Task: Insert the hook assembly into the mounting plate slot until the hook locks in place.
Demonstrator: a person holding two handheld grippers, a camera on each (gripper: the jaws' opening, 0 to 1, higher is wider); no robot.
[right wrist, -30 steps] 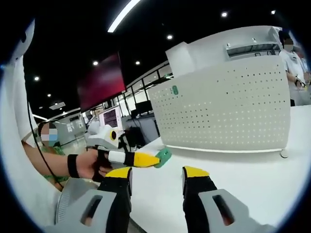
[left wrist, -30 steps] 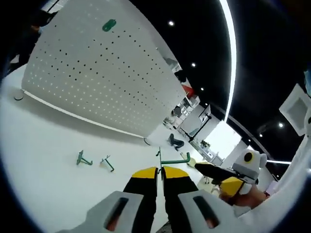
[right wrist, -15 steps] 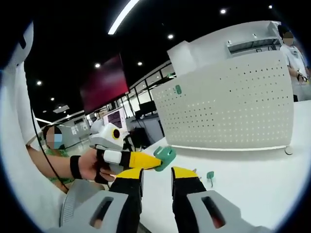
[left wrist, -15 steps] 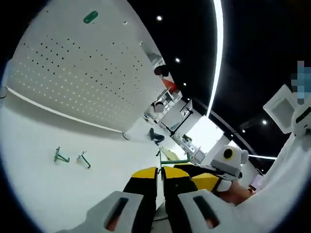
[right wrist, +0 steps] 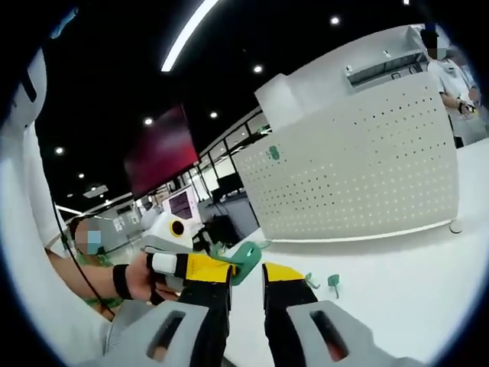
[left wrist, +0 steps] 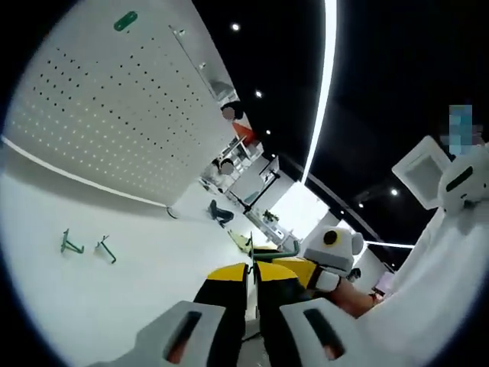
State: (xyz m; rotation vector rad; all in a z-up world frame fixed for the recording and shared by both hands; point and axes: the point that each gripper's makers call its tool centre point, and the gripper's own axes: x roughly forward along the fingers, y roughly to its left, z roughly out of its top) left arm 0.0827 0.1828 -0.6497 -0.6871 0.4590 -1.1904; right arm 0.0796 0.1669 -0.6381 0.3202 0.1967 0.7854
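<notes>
On the white table [left wrist: 114, 298] a large pegboard [right wrist: 359, 168] stands upright along the far side, and a small green plate [left wrist: 126, 21] sits on its face near one upper corner; the right gripper view shows that same plate [right wrist: 273, 153] high on the board's left part. Two loose green hooks [left wrist: 85, 246] lie on the table in front of the board, well apart from both grippers, and the right gripper view has them just past its jaws [right wrist: 325, 283]. The left gripper [left wrist: 251, 269] has its jaws clenched on a thin green hook [left wrist: 269, 251], whose wire sticks up between the yellow tips. In the right gripper view that left gripper comes in from the left, held in a person's hand [right wrist: 145, 277], with the hook's green base [right wrist: 246, 258] at its tip. The right gripper [right wrist: 246, 269] has its jaws nearly together, with the green base showing in the narrow gap; I cannot tell whether they touch it
</notes>
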